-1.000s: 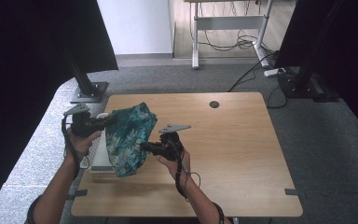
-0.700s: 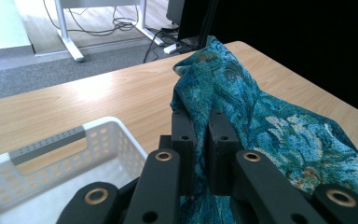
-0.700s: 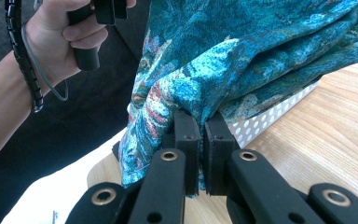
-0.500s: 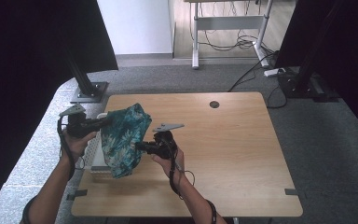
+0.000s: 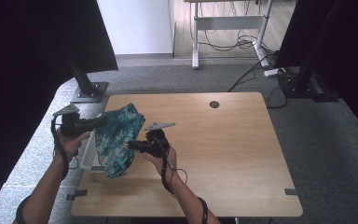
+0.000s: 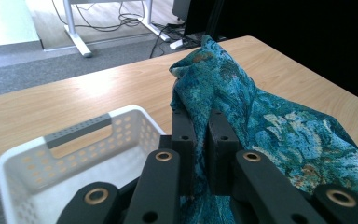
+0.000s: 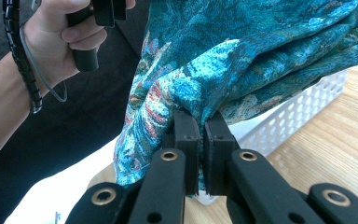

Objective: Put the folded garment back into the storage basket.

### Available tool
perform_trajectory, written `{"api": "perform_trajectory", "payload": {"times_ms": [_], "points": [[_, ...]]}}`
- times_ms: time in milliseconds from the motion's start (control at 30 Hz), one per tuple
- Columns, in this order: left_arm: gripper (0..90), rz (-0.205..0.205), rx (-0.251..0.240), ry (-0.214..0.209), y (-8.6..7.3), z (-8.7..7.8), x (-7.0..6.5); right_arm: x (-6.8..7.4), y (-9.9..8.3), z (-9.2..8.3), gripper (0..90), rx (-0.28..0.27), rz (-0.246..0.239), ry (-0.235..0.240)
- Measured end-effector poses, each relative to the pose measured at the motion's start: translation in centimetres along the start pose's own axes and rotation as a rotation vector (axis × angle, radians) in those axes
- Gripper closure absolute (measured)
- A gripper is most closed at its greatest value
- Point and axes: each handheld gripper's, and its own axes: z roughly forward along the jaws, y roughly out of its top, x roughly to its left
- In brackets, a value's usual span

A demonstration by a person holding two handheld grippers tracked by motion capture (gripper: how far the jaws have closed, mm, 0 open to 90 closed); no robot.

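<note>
Wooden table (image 5: 223, 154), grey carpet (image 5: 335, 140) — white desk frame (image 5: 228, 23), floor cables (image 5: 242, 42)

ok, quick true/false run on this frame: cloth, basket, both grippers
1. Both grippers are shut on the cloth. True: left gripper and right gripper each pinch it.
2. The cloth lies flat on the table. False: it hangs bunched between the grippers.
3. The basket is white. True.
4. The basket sits at the table's right edge. False: it is at the left edge, under the cloth.
5. The cloth is plain red. False: teal, patterned.

Teal floral-patterned cloth (image 5: 117, 138), white perforated basket (image 6: 81, 140), light wood-grain table (image 5: 223, 154).
</note>
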Motion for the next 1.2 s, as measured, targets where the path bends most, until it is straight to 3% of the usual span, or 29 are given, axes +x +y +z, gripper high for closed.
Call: {"api": "perform_trajectory", "payload": {"times_ms": [567, 1200], "points": [[82.9, -0.014, 0.000, 0.037, -0.3, -1.4, 1.9, 0.4, 0.4, 3.0, 86.2, 0.009, 0.006, 0.019], [83.0, -0.044, 0.017, 0.078, -1.1, -0.8, 4.2, -0.1, 0.3, 5.9, 86.1, 0.026, 0.022, -0.008]]}}
